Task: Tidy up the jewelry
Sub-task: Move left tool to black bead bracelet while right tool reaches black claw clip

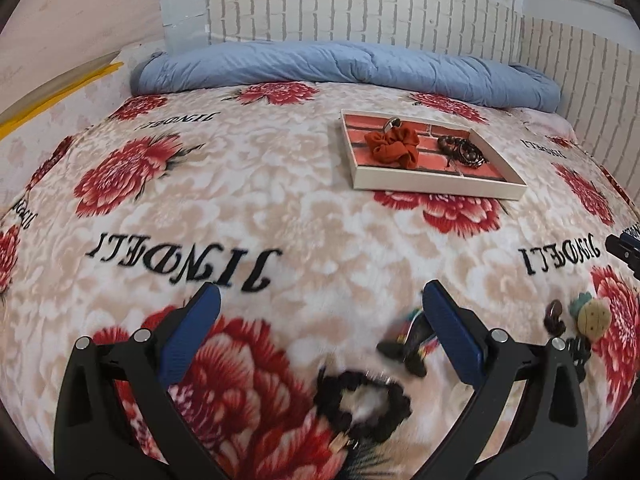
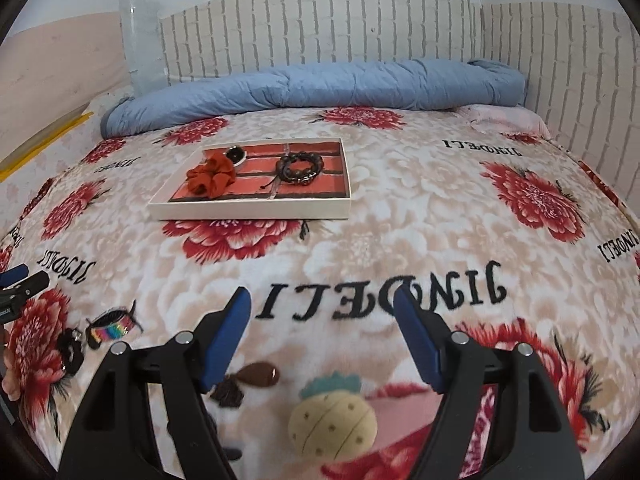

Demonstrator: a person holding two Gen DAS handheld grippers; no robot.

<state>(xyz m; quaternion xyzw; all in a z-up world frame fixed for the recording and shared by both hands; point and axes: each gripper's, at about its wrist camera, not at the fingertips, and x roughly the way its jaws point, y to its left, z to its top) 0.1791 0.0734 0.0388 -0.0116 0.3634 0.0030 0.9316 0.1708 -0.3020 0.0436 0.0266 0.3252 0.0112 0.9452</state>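
Note:
A white tray with a brick-pattern floor lies on the bed; it also shows in the right wrist view. In it are a red scrunchie, a dark bead bracelet and a small ring-like piece. My left gripper is open above a black scrunchie, with a rainbow-striped hair clip by its right finger. My right gripper is open above a pineapple-shaped plush clip. A brown drop-shaped clip lies by its left finger.
The bed has a floral blanket with black lettering. A rolled blue quilt lies along the brick-pattern headboard. The right gripper's tip shows at the left view's right edge; the left gripper's tip shows at the right view's left edge.

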